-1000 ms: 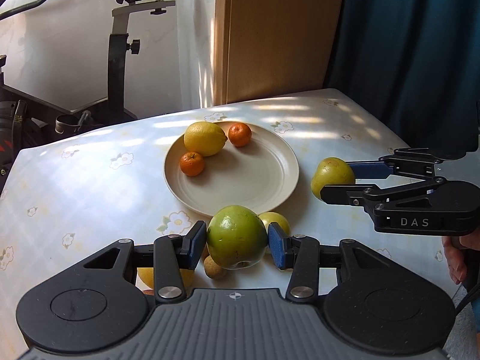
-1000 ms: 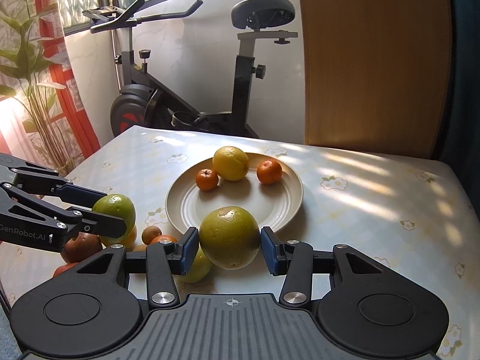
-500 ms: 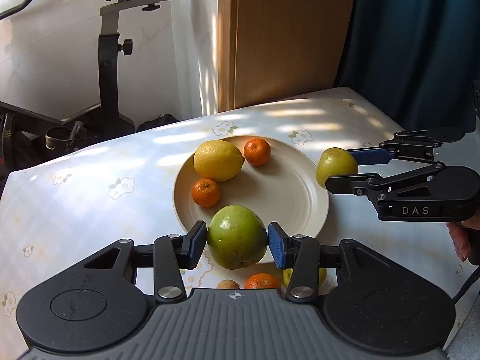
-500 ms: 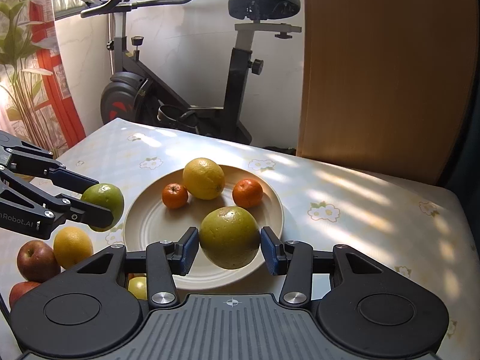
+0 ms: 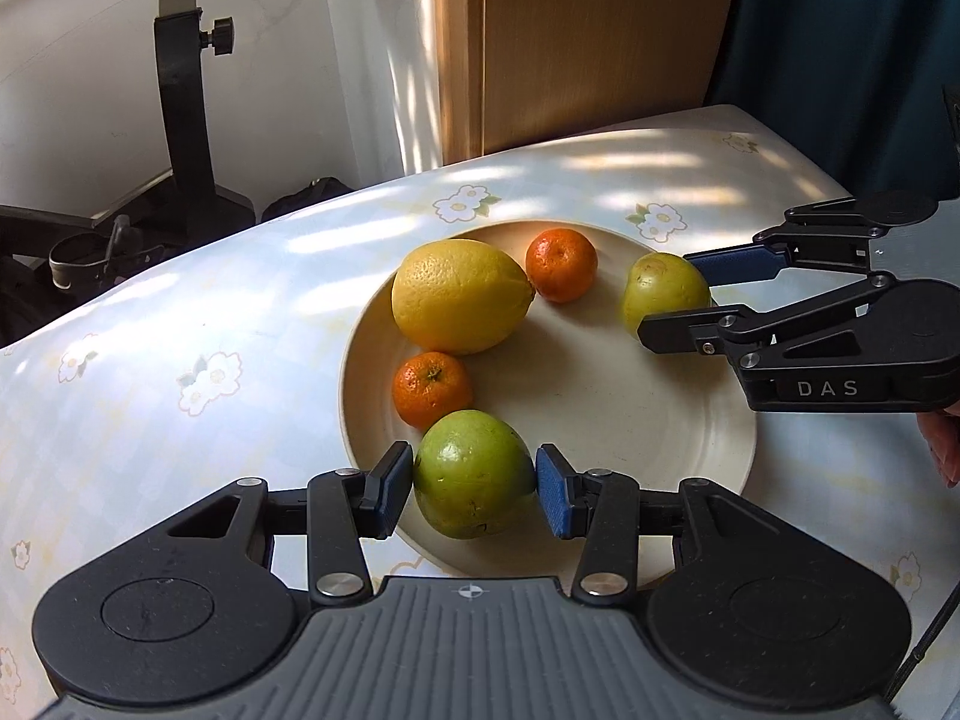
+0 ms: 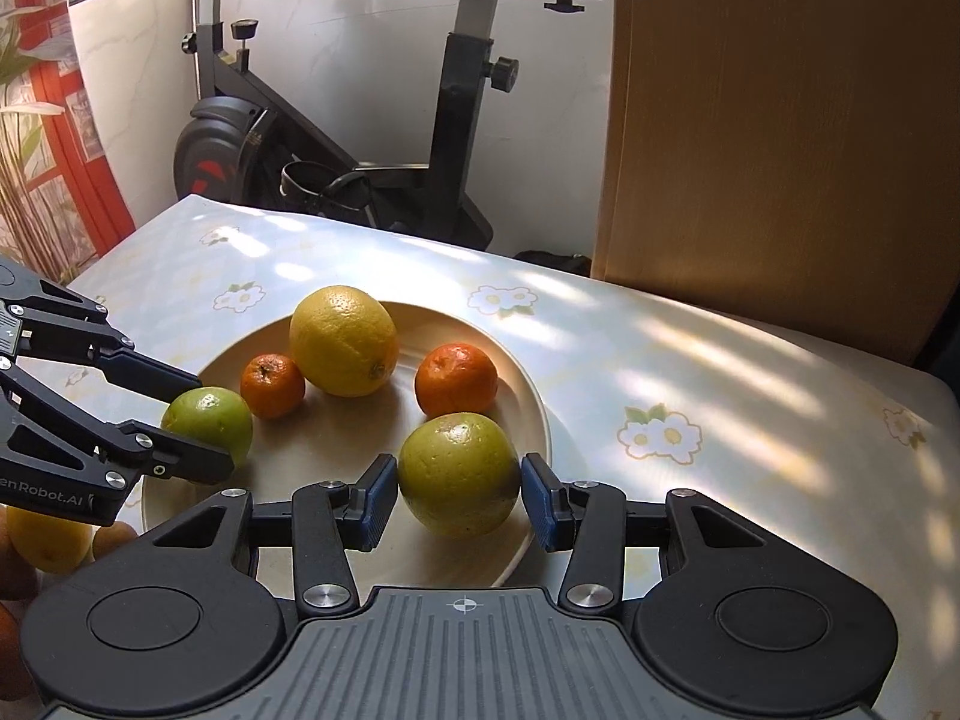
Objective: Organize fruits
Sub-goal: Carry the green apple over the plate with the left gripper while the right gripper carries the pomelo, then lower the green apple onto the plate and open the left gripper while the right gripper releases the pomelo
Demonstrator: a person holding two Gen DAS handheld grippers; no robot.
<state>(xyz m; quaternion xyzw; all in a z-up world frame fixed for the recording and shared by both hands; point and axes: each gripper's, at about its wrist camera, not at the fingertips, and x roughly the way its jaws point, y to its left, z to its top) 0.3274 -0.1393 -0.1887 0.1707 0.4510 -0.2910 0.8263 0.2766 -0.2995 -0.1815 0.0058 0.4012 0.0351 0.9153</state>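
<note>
My left gripper [image 5: 474, 492] is shut on a green apple [image 5: 473, 475], held over the near rim of the beige plate [image 5: 690, 438]. My right gripper [image 6: 459, 495] is shut on a yellow-green fruit [image 6: 459, 473], held over the plate's [image 6: 300, 456] right side. On the plate lie a large lemon [image 5: 459, 297] and two tangerines [image 5: 561, 264] [image 5: 431, 389]. In the right wrist view the left gripper [image 6: 198, 420] and its green apple [image 6: 210, 420] show at the plate's left edge. In the left wrist view the right gripper [image 5: 678, 294] shows with its fruit [image 5: 663, 291] over the plate's far right.
The table carries a pale flowered cloth [image 6: 660, 432]. Loose fruit, including a yellow one [image 6: 48, 540], lies off the plate at the lower left of the right wrist view. An exercise bike [image 6: 336, 138] and a wooden panel [image 6: 780, 120] stand behind the table. A hand [image 5: 945, 450] holds the right gripper.
Both grippers have carried their fruits forward and down from beside the plate to over it. The loose fruit on the table has slipped out of the left wrist view.
</note>
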